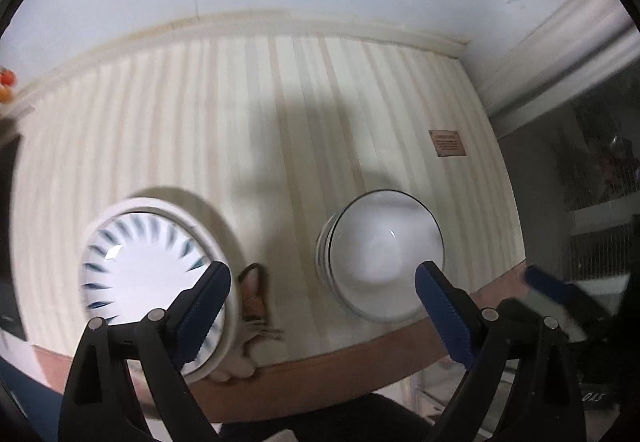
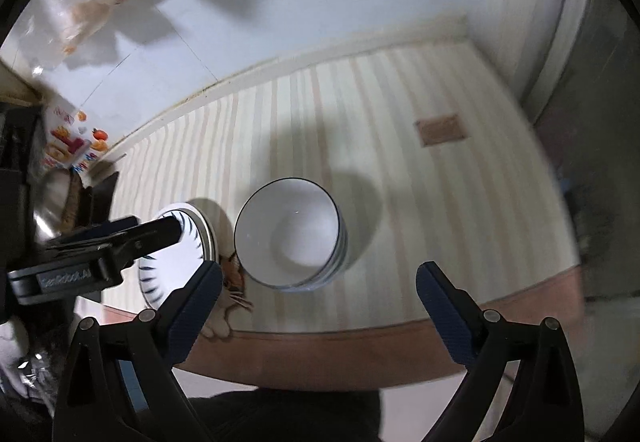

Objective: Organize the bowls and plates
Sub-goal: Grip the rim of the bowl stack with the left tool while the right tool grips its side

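Plates [image 1: 148, 274] and stacked bowls [image 1: 384, 254] are sitting apart on the striped counter [image 1: 280, 114], each under its own wide-apart, empty gripper, left gripper [image 1: 320, 306] and right gripper [image 2: 320, 306], seemingly positioning for pickup.

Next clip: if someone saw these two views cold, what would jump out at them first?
A stack of white bowls sits mid-mat near the front edge of the striped placemat, with blue-patterned plates just to its left. Both hand-held grippers, the left hand-held gripper and the right hand-held gripper, hang wide open above them, holding nothing.
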Demonstrator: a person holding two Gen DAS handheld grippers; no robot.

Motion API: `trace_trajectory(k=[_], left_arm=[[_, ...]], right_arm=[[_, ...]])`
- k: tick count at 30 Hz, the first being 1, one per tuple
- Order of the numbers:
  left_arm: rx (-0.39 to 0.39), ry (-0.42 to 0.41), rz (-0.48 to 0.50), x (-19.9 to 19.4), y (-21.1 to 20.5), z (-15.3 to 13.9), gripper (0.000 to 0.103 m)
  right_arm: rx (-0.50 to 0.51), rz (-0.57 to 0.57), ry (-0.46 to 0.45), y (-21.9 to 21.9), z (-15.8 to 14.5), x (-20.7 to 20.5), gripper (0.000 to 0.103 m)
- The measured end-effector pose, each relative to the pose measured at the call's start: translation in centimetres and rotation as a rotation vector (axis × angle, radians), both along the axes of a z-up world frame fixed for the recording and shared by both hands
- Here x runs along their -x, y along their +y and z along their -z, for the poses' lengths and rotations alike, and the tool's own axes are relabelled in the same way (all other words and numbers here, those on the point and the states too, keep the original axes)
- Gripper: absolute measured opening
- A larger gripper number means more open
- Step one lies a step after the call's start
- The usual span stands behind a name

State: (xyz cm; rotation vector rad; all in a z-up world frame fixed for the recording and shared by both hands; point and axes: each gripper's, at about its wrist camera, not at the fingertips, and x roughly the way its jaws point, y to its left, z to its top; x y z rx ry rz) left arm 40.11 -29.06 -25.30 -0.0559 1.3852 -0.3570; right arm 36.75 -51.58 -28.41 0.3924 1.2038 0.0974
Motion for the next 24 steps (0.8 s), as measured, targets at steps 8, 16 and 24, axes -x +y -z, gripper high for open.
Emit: trace_trajectory(k=[8,16,24], left_arm=[[0.068,0.208,-0.018,-4.0,-1.6,7.6,0.086],[0.135,0.333,0.004,-4.2,-2.8,12.0,0.059],[0.173,0.327,-0.014,-4.0,-2.7,13.1,0.047]], right_arm=[[-0.245,0.006,0.159,-2.1,10.8,-5.4,0.099],[-0.363,-0.050,0.251,-1.3,16.7,-7.1,0.094],[-0.436,-0.071,0.296,-0.6,19.3,-7.7,0.058]])
